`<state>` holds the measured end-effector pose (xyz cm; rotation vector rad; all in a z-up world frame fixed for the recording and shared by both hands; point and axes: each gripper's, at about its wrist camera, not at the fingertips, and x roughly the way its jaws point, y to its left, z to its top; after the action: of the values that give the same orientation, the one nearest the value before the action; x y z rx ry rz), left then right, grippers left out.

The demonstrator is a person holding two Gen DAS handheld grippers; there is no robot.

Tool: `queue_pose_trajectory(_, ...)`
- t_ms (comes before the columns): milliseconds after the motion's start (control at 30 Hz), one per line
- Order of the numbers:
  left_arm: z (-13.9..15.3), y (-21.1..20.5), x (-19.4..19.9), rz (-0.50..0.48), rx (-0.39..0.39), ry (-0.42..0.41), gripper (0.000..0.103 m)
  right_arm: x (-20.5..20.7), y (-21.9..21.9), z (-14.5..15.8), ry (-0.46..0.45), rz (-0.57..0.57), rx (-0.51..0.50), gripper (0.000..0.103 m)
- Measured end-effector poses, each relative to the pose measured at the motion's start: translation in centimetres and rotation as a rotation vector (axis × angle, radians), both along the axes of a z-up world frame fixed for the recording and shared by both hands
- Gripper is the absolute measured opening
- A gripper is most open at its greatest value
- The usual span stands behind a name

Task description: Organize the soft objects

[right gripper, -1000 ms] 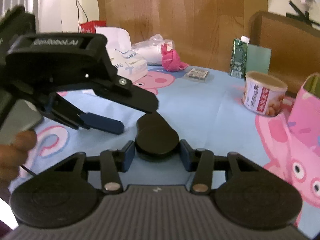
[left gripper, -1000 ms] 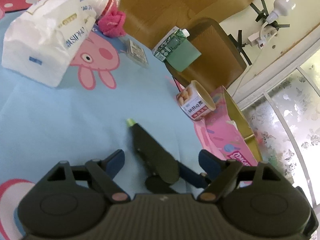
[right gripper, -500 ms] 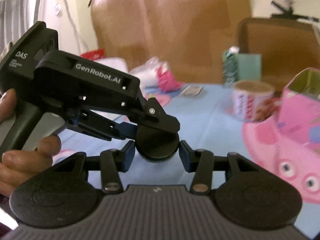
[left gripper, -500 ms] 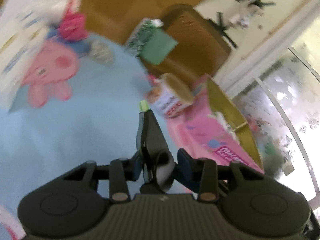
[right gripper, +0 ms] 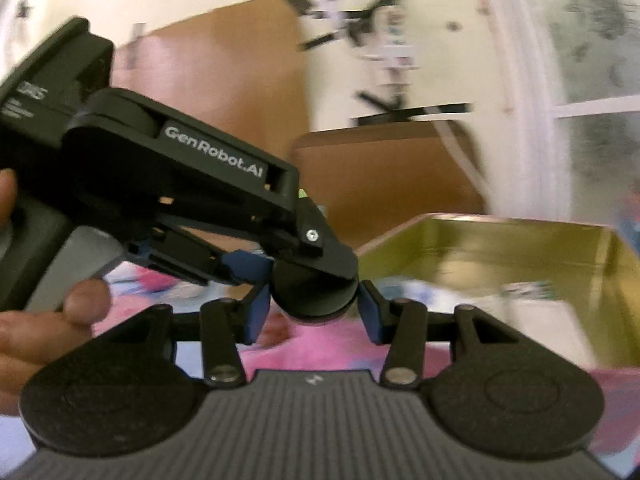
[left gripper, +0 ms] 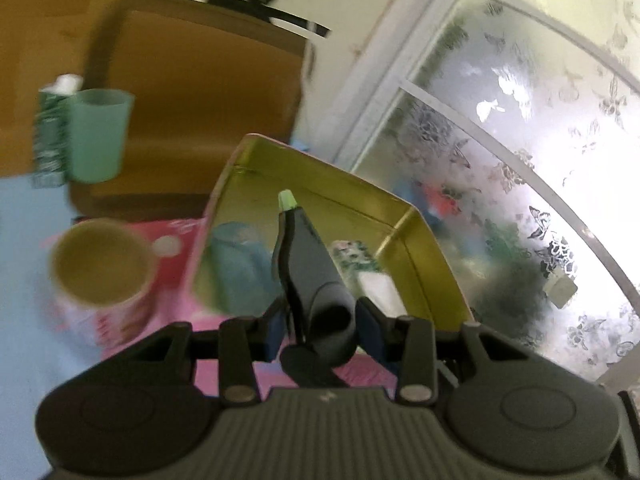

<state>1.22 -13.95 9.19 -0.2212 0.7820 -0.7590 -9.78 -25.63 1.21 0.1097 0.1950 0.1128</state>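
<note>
Both grippers hold one black tool with a green tip. My left gripper is shut on its rear body, with the tip pointing over an open pink box with a gold inside. My right gripper is shut on the tool's round black end. The left gripper's body fills the left of the right wrist view, held by a hand. Soft items, a blue one and a floral one, lie in the box. The box also shows in the right wrist view.
A round snack can stands left of the box on the blue and pink cloth. A green cup and a green carton stand behind it. A brown chair back and a frosted window are beyond.
Both grippers lifted the black tool off the cloth and swung right toward the gold-lined box. The left gripper closed on the tool during this move. The tissue pack left the view.
</note>
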Motion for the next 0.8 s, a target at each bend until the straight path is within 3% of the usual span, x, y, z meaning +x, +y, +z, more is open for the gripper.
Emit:
queue_pose_trajectory(167, -0.9, -3.0, 0.8, -0.008, 0.051, -0.003, 0.044, 1.7, -4.0, -1.3, 0.068, -0.220, 0.011, 0.054)
queue_pose_trajectory(233, -1.4, -2.7, 0.6, -0.006, 0.053, -0.002, 0.046, 1.0, -5.5, -1.6, 0.063, -0.255, 0.059, 0.062)
queue_pose_trajectory(333, -1.9, -0.9, 0.2, 0.013, 0.045, 0.005, 0.046, 0.6, -6.4, -1.7, 0.053, -0.270, 0.090, 0.062)
queue_pose_trajectory(567, -1.7, 7.5, -1.9, 0.131, -0.015, -0.035, 0.053, 0.4, -3.5, -0.3, -0.017, -0.185, 0.076, 0.062)
queue_pose_trajectory(733, -3.2, 16.5, -3.2, 0.343, 0.013, -0.054, 0.055, 0.5, 1.4, 0.7, -0.030, -0.027, 0.021, 0.062)
queue_pose_trajectory(800, -4.7, 20.0, -3.6, 0.447, 0.073, -0.056, 0.055, 1.0, 3.8, 0.8, -0.008, 0.057, -0.003, 0.062)
